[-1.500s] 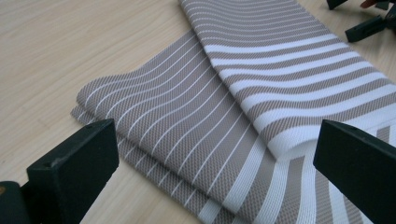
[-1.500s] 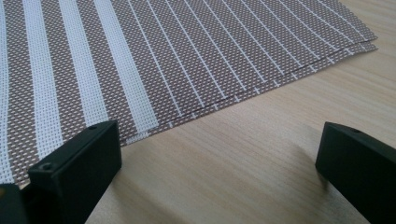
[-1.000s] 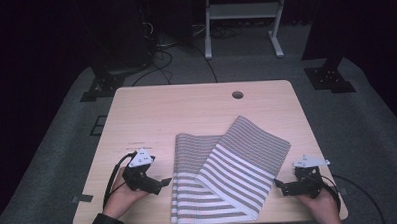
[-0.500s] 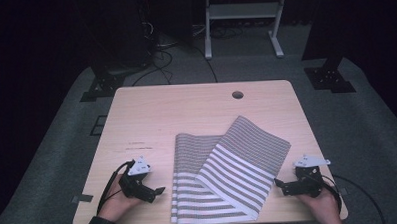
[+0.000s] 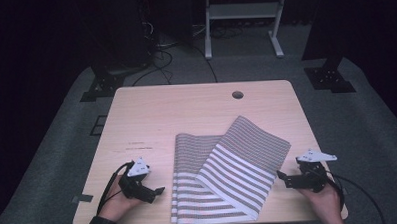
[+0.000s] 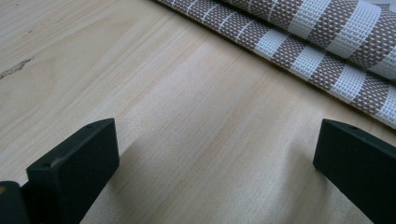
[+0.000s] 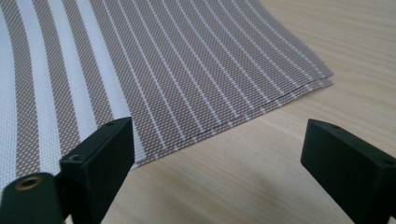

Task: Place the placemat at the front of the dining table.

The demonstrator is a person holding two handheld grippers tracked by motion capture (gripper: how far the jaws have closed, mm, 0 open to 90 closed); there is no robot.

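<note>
A brown-and-white striped woven mat lies folded over itself on the near half of the wooden table. My left gripper rests low beside the mat's left edge, open. In the left gripper view its jaws stand wide over bare wood, with the mat's edge just ahead. My right gripper sits at the mat's right edge, open. In the right gripper view the jaws have just been closing a little, with nothing pressed between them. The mat's layered edge runs just ahead of them, with bare wood between.
A round cable hole sits in the far part of the table. A strip of tape hangs at the table's near left corner. A white stand and cables stand on the floor behind. Bare wood spreads over the far half.
My left gripper has sunk to the table and slid a little toward the near edge. The right hand and the mat have kept their places.
</note>
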